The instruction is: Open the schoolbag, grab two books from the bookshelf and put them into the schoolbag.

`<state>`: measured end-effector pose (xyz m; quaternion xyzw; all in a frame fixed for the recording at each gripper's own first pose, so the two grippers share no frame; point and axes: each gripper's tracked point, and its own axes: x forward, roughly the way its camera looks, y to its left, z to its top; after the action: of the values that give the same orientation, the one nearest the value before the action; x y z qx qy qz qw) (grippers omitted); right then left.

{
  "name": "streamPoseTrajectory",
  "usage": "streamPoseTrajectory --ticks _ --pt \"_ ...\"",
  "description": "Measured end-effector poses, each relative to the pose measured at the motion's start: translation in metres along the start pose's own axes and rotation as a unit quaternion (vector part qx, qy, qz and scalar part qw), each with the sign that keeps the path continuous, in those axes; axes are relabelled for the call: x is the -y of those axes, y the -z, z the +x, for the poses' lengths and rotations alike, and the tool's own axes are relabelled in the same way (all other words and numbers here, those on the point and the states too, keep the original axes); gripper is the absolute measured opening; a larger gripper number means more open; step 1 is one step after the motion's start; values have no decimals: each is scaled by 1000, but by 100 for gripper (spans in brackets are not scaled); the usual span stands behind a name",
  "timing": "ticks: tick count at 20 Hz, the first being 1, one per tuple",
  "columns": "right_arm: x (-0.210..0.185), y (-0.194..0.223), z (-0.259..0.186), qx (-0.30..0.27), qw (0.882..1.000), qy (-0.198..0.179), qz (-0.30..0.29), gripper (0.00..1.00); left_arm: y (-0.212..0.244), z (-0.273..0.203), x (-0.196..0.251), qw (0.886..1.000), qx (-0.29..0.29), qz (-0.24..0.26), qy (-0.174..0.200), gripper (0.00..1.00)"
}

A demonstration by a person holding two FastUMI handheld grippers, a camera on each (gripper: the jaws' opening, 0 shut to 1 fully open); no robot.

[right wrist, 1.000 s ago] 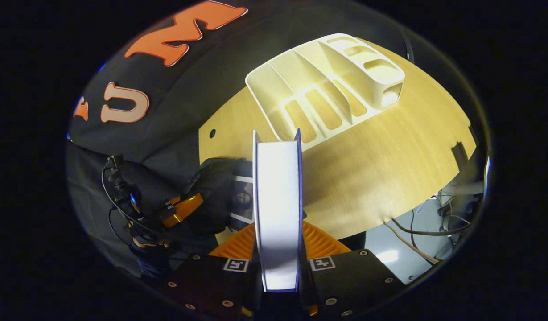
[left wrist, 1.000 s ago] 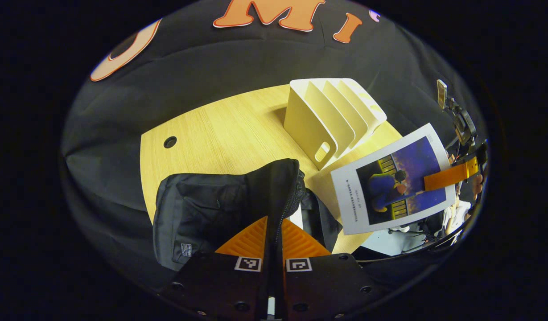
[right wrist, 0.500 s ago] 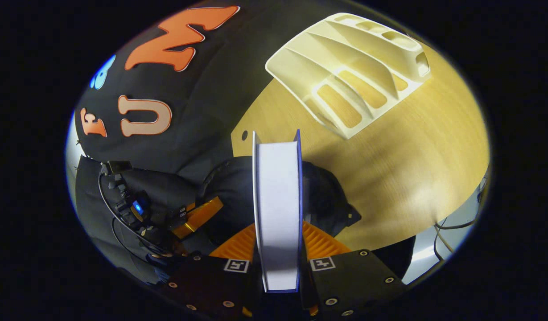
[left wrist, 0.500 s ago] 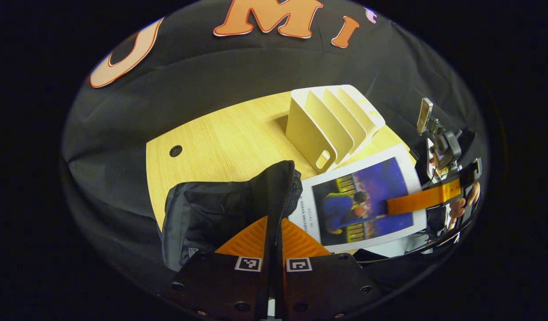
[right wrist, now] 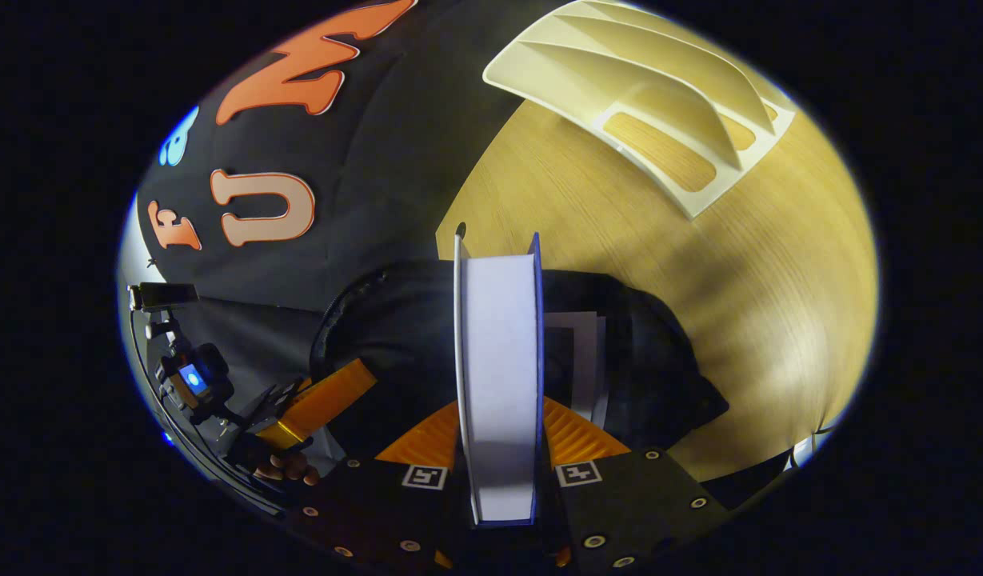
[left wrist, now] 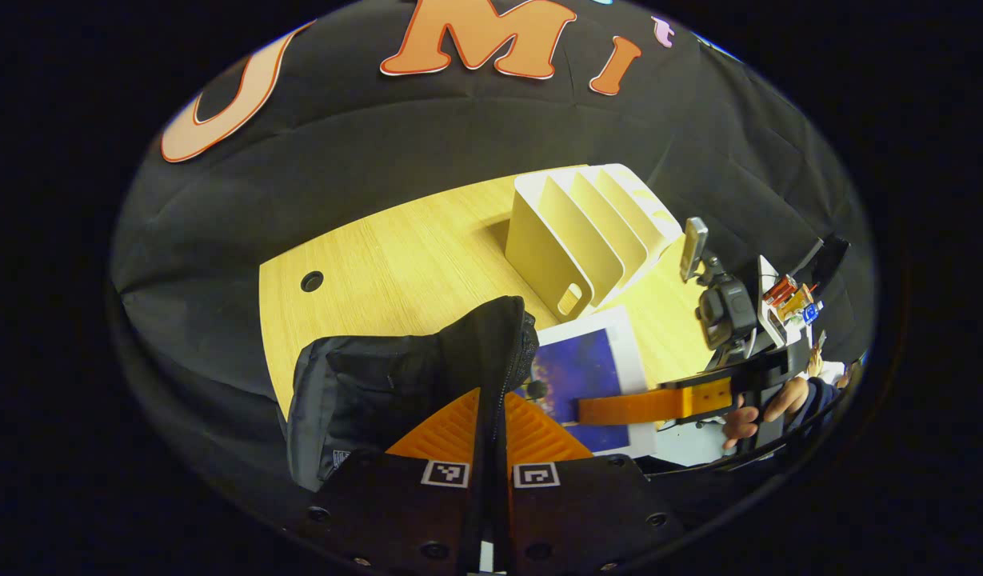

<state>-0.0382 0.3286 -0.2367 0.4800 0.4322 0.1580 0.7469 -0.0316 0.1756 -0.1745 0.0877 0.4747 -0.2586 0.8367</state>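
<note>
Two claws work at the schoolbag (left wrist: 379,392) on the wooden table (left wrist: 395,248). The left gripper (left wrist: 491,428) is closed tight on the bag's raised zipper edge. The right gripper (right wrist: 499,436) is clamped on a book (right wrist: 499,376), which stands edge-up between its fingers, directly above the bag's open mouth. Beyond the bag, the bookshelf (left wrist: 583,228) stands on the table.

The wooden table (left wrist: 395,256) carries a cream bookshelf (left wrist: 579,232) and a black schoolbag (left wrist: 379,384).
</note>
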Motion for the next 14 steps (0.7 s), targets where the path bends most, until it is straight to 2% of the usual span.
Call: streamPoseTrajectory --ticks 4,9,14 --pt "-5 9 27 -3 1000 -26 12 35 -1 1 3 1000 5 0 4 6" --pt "-9 37 62 -55 997 -49 13 36 -1 5 18 1000 5 7 25 6" --pt "-7 42 71 -79 995 -59 17 36 -3 6 25 999 8 6 39 6"
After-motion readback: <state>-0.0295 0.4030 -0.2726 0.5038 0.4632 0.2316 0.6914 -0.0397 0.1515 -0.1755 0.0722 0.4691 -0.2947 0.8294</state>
